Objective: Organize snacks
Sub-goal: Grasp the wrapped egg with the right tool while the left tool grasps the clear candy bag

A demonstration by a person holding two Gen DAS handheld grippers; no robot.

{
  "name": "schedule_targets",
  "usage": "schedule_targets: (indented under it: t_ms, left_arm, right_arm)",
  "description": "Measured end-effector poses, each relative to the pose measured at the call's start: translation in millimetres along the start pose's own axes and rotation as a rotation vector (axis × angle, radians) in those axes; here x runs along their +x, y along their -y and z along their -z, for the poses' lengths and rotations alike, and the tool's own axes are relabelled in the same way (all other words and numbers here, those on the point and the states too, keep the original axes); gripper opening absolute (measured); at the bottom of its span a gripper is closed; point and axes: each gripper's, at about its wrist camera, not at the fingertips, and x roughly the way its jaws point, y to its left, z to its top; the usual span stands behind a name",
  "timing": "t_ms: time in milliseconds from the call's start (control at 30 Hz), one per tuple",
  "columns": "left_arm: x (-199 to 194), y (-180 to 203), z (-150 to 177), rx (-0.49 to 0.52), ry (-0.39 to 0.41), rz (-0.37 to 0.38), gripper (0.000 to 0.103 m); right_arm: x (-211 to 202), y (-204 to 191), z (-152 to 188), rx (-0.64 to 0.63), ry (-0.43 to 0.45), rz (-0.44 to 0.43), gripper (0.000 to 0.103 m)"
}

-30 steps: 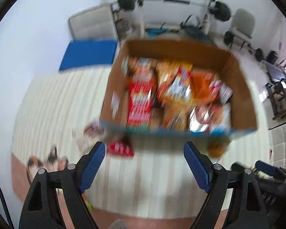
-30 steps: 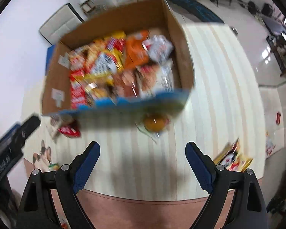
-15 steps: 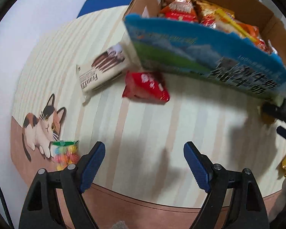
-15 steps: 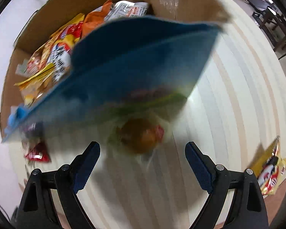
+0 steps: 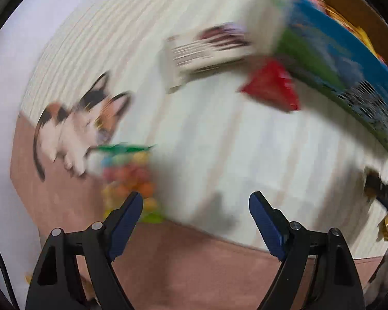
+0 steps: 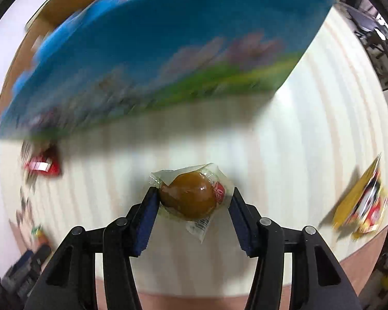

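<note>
A brown egg in a clear wrapper (image 6: 187, 200) lies on the striped mat just in front of the snack box (image 6: 168, 51), whose side is blue and green. My right gripper (image 6: 194, 193) points down over it. Its jaws are closing, with both pads touching the packet's sides. My left gripper (image 5: 196, 201) hangs open over the mat's near edge with nothing between its fingers. A bag of coloured candies (image 5: 128, 178) lies by its left fingertip. A red packet (image 5: 271, 90) and a white wafer box (image 5: 207, 49) lie beside the snack box (image 5: 336, 59).
A cat picture (image 5: 75, 126) is printed on the mat's left corner. A yellow snack packet (image 6: 362, 206) lies at the mat's right edge. The red packet (image 6: 42, 165) shows at the left. The box is full of several snack bags. Gym gear stands beyond the mat.
Both grippers dropped closer to the mat. The right jaws, wide before, have come in onto the egg packet. The left gripper swung left toward the candy bag and cat picture, still open.
</note>
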Motion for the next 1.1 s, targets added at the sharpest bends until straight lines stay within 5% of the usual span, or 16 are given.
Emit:
schedule_targets:
  t_ms: [233,500,600,700,833,1100]
  left_arm:
    - [24.6,-80.4,-2.5,-0.184,-0.124,0.029,0.084]
    - [67.9,-88.1,-9.4,-0.180,-0.247,0.087,0.084]
    - [75.6,-81.5,-11.2,-0.158,-0.246,0.081,0.083]
    - [68.9,-76.7,-11.8,-0.151,-0.198,0.081,0.063]
    - [63.1,-70.0,-10.6,-0.117,-0.180,0.073,0.056]
    - [24.7,-18.5,0.9,0.006,-0.118,0.115,0.054]
  right_arm:
    - [8.3,-57.3,30.8,-0.065,-0.061,-0.078,0.057]
    - [15.3,-100.9,43.5,-0.119,-0.099,-0.078,0.057]
    - [17.2,-104.7,41.5,-0.121,-0.102,-0.069,0.057]
    - [18.4,-107.8,41.2,-0.121,-0.100,-0.062,0.057]
    - [8.9,-97.4,38.3,-0.119,-0.090,-0.061,0.057]
    - [-5.9,-86.3,41.8,-0.112,-0.075,-0.081,0.057]
